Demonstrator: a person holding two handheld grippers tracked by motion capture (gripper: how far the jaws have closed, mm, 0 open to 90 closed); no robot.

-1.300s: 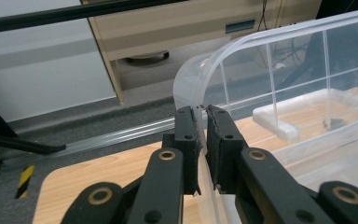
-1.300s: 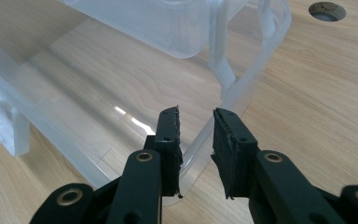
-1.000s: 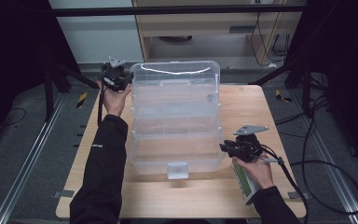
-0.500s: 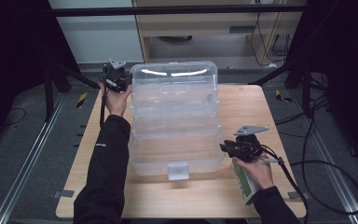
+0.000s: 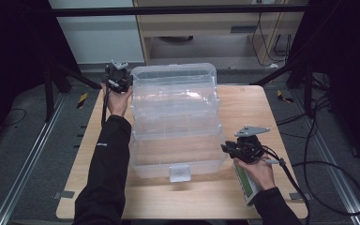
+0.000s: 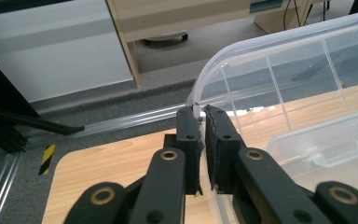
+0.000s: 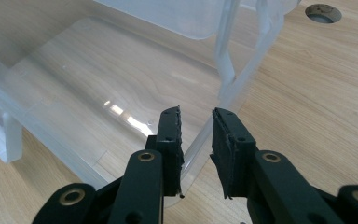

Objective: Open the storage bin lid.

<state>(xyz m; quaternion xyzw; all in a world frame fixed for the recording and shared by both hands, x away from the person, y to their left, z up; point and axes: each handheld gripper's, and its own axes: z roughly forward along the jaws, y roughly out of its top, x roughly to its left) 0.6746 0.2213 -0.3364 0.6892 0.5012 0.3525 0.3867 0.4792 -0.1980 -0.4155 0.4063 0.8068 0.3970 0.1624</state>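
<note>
Bin long axis runs away from the person, near edge to far edge of the wooden table (image 5: 243, 101), and that is what the next move hangs on: the two grippers sit at diagonally opposite corners of it. Clear plastic storage bin (image 5: 176, 122) is mid-table, with its hinged lid (image 5: 173, 77) swung up at the far end and a white latch (image 5: 178, 173) on the near wall. Left gripper (image 5: 122, 79) is at the far-left corner; the left gripper view has its jaws nearly together, pinching the thin rim of the lid (image 6: 242, 65) right at the rounded corner, rim coming up between the pads. Right gripper (image 5: 229, 149) is at the near-right corner of the bin base; in the right gripper view its jaws stand narrow, straddling the transparent base edge (image 7: 200, 140), but a gap shows on the right pad side and I cannot tell if the pads actually press the plastic. So the lid lies dead ahead of the left gripper, and the left hand is the nearer one for swinging it; right hand looks placed to steady the base. Likely step in hand: closing or opening the lid, pivot line crosswise to the long axis. Risk as I judge it: a one-corner grip on the lid could twist the thin plastic.
</note>
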